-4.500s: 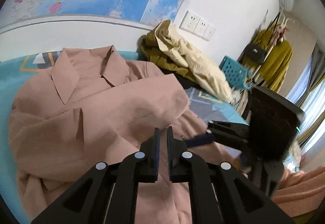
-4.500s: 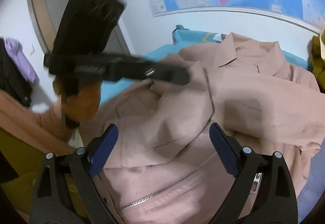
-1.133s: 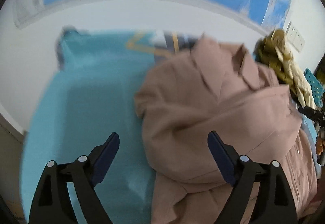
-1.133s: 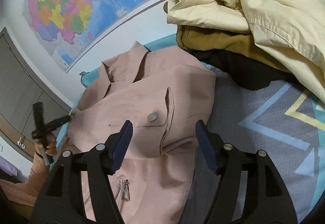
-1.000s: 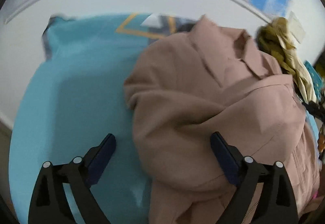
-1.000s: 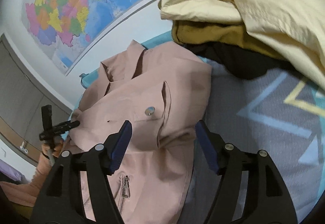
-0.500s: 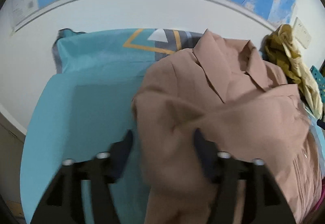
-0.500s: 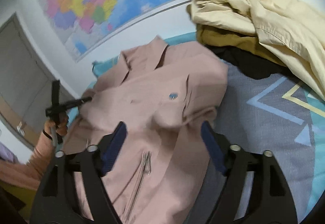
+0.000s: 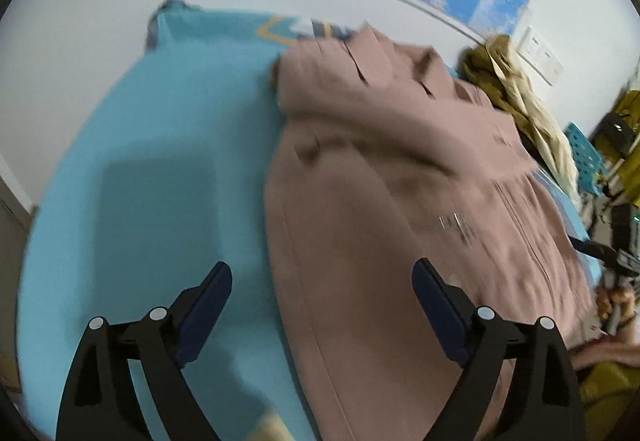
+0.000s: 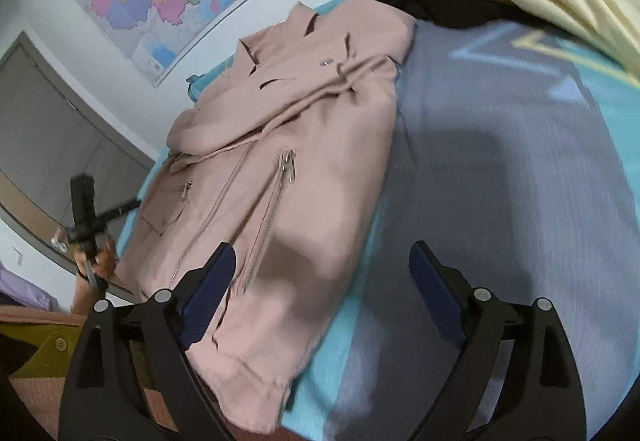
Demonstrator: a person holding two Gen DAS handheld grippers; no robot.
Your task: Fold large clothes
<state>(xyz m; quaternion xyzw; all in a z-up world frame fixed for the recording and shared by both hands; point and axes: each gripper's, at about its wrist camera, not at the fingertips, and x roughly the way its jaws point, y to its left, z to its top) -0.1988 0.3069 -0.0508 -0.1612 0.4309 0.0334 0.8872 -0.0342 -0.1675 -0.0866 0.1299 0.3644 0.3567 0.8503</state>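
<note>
Half the blurred pink jacket (image 9: 400,201) leaves the left view

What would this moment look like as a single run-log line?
task: fold large clothes | pink jacket: flat on bed | left tongs: opening, empty | right tongs: opening, empty
</note>
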